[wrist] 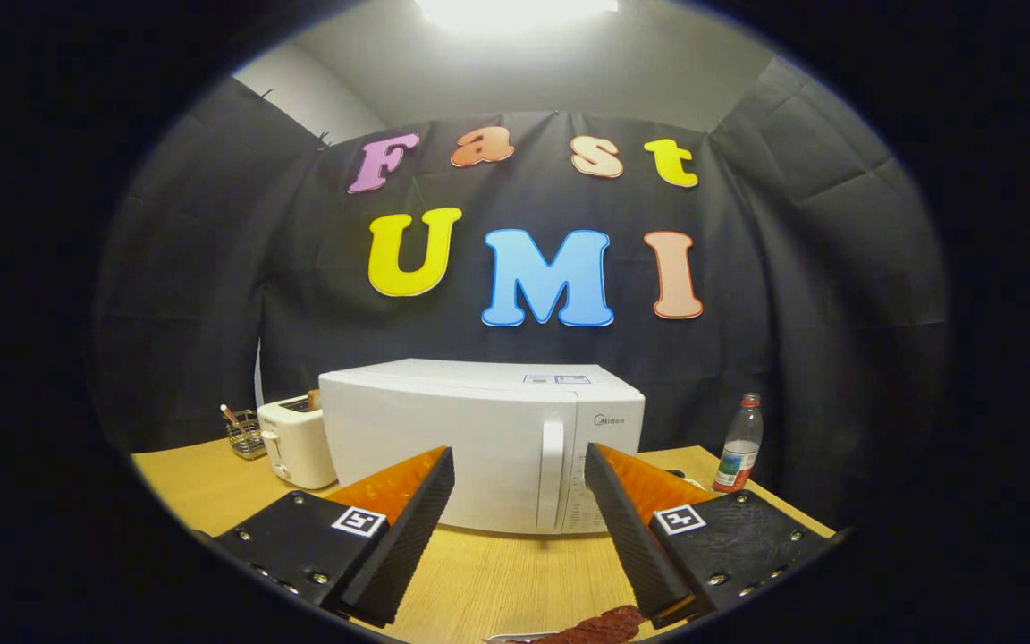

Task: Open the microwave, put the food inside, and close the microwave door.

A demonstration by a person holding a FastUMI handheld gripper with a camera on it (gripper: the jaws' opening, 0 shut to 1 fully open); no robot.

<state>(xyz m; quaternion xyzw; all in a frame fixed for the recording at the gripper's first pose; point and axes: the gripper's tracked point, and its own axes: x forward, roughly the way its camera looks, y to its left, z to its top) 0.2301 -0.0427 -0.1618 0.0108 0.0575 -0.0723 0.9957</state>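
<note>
Claw released, fingers spread before closed microwave; toaster beside it, bottle near surface far corner.

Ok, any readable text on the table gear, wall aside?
"Midea": front of the microwave, above its control panel.
Control panel markings: too small to read.
Sticker on the microwave top: too small to read.
Bottle label: blurred.
Gripper, open, fingers aimed at the microwave: square coded tags, no words.
</note>
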